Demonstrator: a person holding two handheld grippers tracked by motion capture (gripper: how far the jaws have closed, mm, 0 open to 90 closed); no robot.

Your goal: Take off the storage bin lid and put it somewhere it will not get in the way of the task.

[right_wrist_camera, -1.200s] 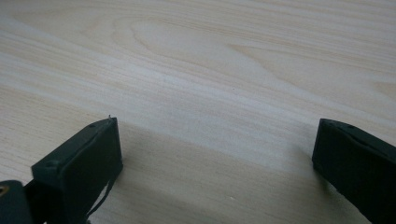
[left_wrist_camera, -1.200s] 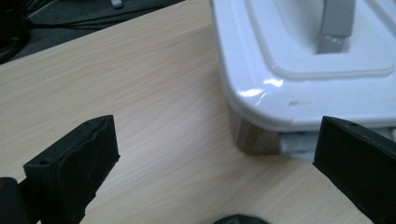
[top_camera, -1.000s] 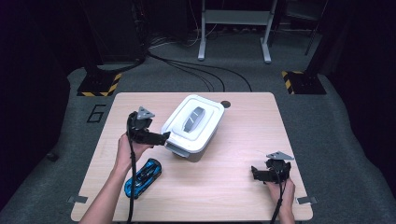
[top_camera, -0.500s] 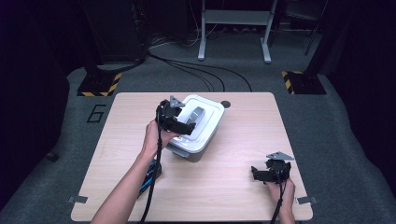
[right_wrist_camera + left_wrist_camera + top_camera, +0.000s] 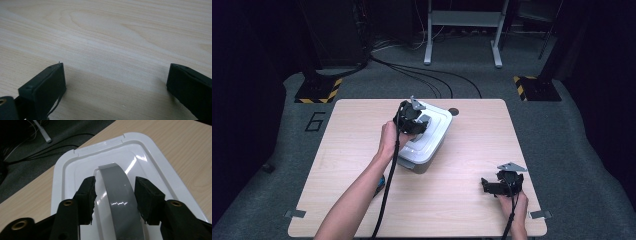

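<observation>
High view: a pale wooden table point(image 5: 462, 150) carries a white lidded box point(image 5: 428, 142) just left of its middle, nearer the far edge. The left gripper point(image 5: 412, 119), held in the person's left hand point(image 5: 388, 141), sits over the box lid. A blue object point(image 5: 380, 182) lies on the table partly hidden under the left forearm, towards the near left corner; what it is cannot be told. The right gripper point(image 5: 498, 184) rests by the near right corner, well apart from the box.

Left gripper view: the jaws stand apart on either side of the grey arched handle point(image 5: 117, 192) of the lid, each with a gap to it.

Right gripper view: the jaws are spread wide over bare wood.
</observation>
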